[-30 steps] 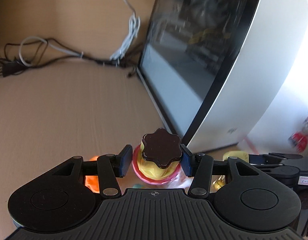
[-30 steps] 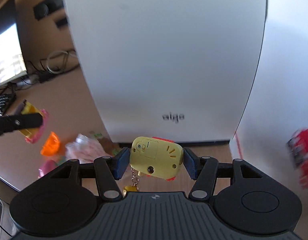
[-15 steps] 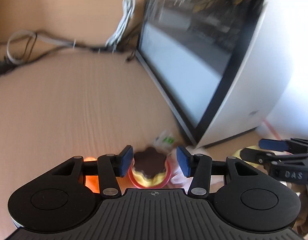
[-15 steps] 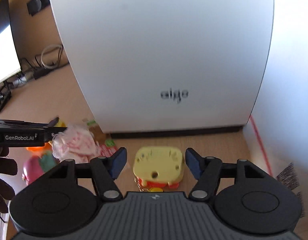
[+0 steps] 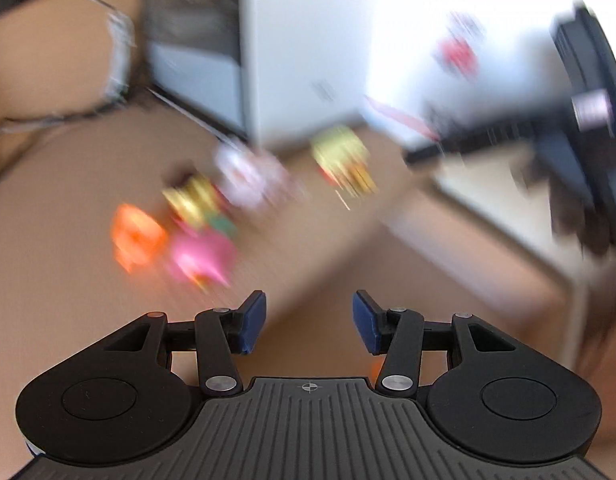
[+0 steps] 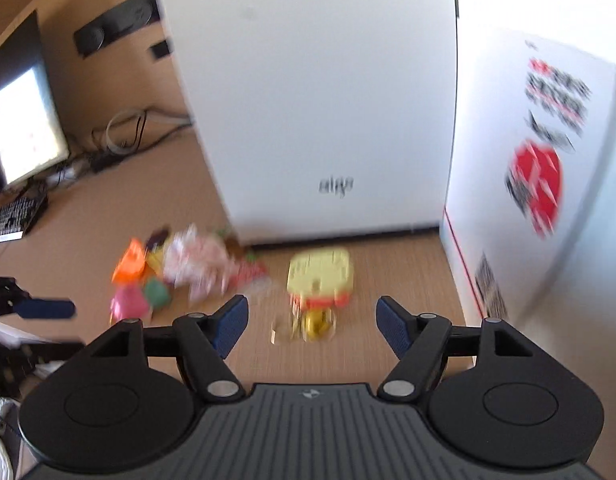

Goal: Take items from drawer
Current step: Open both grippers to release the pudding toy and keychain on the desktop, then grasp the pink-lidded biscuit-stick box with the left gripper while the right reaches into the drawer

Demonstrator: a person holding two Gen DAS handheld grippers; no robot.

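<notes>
On the wooden bench (image 6: 367, 344), orange, pink and white small toys (image 6: 176, 268) lie left of the yellow toy (image 6: 321, 274), before the white "aigo" case (image 6: 335, 187); left gripper (image 5: 308, 322) is open and empty, right gripper (image 6: 311, 322) is opening, empty

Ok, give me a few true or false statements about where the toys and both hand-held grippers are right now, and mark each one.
1. The yellow toy lies on the desk before the white computer case. True.
2. The right hand-held gripper clamps the yellow toy. False: its jaws are opening, and the toy lies beyond them.
3. The left hand-held gripper holds nothing. True.
4. The orange toy sits right of the yellow toy. False: it is to the left, in the toy pile.
</notes>
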